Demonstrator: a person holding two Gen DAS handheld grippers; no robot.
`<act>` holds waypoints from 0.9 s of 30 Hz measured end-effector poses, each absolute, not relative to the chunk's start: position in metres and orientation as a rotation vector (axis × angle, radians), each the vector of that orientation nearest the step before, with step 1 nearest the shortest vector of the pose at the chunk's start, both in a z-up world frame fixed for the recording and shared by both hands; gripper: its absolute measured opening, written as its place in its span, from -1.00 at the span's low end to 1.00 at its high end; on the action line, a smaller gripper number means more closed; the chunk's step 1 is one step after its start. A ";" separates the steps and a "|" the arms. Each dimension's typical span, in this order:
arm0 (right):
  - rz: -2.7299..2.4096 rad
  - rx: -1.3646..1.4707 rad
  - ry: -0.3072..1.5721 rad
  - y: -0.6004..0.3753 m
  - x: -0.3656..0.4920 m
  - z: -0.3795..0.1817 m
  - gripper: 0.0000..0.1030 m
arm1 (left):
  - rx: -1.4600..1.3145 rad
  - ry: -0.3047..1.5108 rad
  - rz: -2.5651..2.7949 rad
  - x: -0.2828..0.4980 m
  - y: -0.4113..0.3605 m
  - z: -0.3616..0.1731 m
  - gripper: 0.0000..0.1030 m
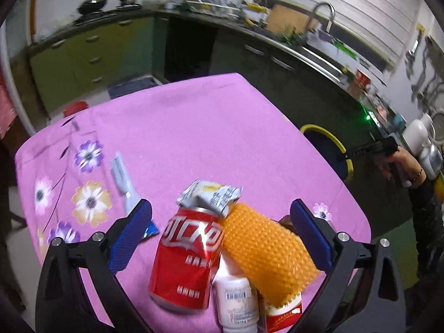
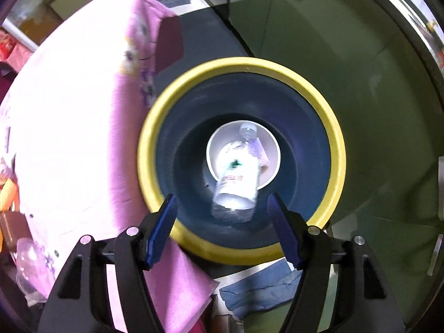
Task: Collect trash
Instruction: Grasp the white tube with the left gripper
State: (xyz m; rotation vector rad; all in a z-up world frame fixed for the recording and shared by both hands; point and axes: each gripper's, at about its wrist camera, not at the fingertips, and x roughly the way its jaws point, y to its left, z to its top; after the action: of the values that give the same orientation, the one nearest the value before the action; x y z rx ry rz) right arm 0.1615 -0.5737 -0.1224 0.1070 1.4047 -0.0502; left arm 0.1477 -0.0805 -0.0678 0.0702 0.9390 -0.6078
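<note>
On the pink flowered tablecloth a pile of trash lies close in front of my left gripper: a red drink can, an orange foam net, a small white bottle and a crumpled silver wrapper. The left jaws stand wide apart on either side of the pile, touching nothing. My right gripper points straight down over a dark blue bin with a yellow rim. It is open and holds nothing. Below it, a blurred clear plastic bottle is inside the bin, over a white cup.
A white packet and a blue scrap lie left of the pile. The bin stands on the floor off the table's right edge, where a hand holds the right gripper. Kitchen counters run behind. A blue cloth lies on the floor.
</note>
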 end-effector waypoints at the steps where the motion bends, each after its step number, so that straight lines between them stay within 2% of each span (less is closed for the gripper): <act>1: -0.044 0.103 1.403 -0.572 0.161 -0.122 0.31 | 0.075 0.942 -0.609 0.152 -0.082 -0.067 0.85; 5: -0.012 0.079 1.408 -0.556 0.159 -0.122 0.33 | 0.004 1.006 -0.528 0.179 -0.067 -0.075 0.85; 12: 0.011 0.075 1.409 -0.544 0.171 -0.133 0.33 | -0.043 1.165 -0.310 0.227 -0.042 -0.118 0.80; 14: 0.021 0.071 1.407 -0.539 0.172 -0.135 0.33 | -0.034 1.189 -0.275 0.235 -0.039 -0.127 0.55; 17: 0.029 0.060 1.410 -0.536 0.170 -0.136 0.33 | -0.022 1.227 -0.253 0.242 -0.037 -0.139 0.34; 21: 0.035 0.058 1.406 -0.534 0.166 -0.134 0.33 | -0.026 1.263 -0.242 0.247 -0.034 -0.151 0.19; 27: 0.037 0.061 1.402 -0.535 0.166 -0.133 0.33 | -0.024 1.296 -0.233 0.249 -0.029 -0.161 -0.29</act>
State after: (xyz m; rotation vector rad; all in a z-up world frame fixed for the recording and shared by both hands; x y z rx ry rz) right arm 0.1660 -0.5352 -0.1327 0.0612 1.4020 0.0375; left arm 0.2486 -0.0294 -0.1607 -0.0236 1.2960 -0.2330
